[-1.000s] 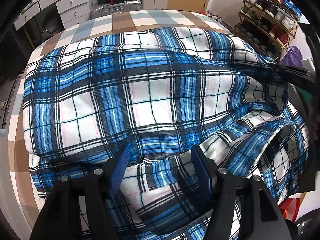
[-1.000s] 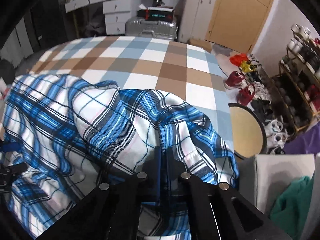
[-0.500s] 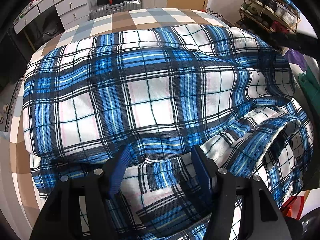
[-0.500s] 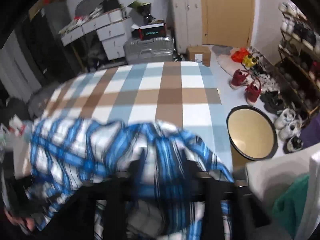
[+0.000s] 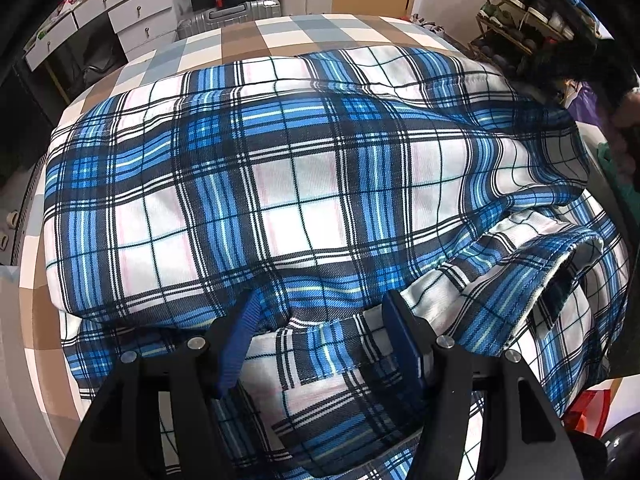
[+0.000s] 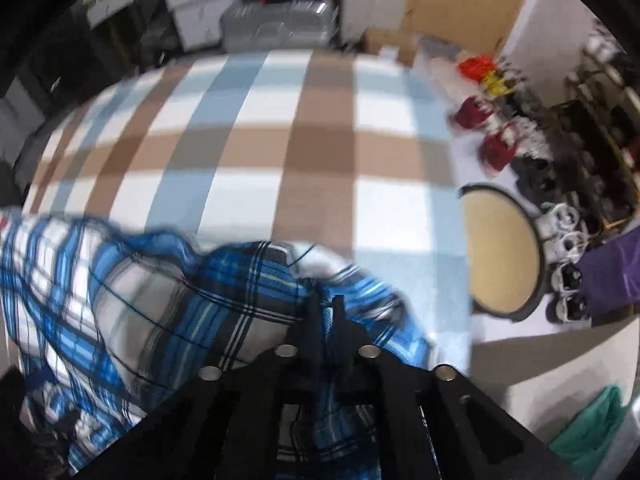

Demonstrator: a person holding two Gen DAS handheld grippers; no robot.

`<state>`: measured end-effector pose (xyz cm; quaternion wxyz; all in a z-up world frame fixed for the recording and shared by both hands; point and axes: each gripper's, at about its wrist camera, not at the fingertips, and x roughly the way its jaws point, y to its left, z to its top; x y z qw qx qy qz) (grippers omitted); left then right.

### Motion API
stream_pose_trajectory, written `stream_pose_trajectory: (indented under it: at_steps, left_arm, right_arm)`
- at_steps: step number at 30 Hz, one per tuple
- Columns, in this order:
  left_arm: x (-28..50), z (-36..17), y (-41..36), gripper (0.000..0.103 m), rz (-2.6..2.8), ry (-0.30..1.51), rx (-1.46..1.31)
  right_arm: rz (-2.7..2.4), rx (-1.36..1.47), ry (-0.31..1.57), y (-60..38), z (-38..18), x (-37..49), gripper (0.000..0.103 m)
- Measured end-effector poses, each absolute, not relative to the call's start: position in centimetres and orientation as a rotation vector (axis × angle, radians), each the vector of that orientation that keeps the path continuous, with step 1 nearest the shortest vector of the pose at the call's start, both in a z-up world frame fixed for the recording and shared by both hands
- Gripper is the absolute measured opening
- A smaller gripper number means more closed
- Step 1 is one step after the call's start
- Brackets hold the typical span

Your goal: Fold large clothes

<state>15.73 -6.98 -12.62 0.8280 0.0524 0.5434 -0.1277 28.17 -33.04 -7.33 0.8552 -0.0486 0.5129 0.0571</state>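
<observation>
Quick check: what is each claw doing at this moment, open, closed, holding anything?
Left claw: open, its fingers astride a fold of the blue plaid shirt, not pinching it.
Right claw: closed; whether it grips shirt fabric cannot be told through the blur.

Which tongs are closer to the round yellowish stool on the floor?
Right. The right tongs sit at the shirt's edge on the side where the stool stands. The left tongs are over the shirt's middle, with no stool in their view.
</observation>
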Motion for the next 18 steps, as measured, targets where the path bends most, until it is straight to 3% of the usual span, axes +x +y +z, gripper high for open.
stream_pose_trajectory:
  at_steps: [5, 10, 12, 16, 18]
  left_arm:
    - [15.6, -12.7, -7.2, 0.059, -0.279, 1.154, 0.110]
    - [15.3, -12.6, -7.5, 0.059, -0.276, 1.147, 0.122]
    - [15.2, -12.5, -7.5, 0.059, -0.279, 1.149, 0.123]
    - [15.2, -11.9, -7.0, 0.059, -0.297, 1.154, 0.094]
    - [15.2, -10.9, -6.3, 0.059, -0.320, 1.140, 0.067]
  right_arm:
    - [0.072, 0.170, 0.990, -37.4, -6.4, 28.2, 0.001]
    - [0.030, 0.377, 1.053, -39.3, -8.8, 29.5, 0.004]
    - [0.001, 0.370, 1.041, -39.3, -8.5, 29.5, 0.013]
    - [0.014, 0.287, 0.890, -38.4, -4.6, 27.4, 0.018]
    - [0.098, 0.208, 0.842, -36.6, -2.4, 25.6, 0.037]
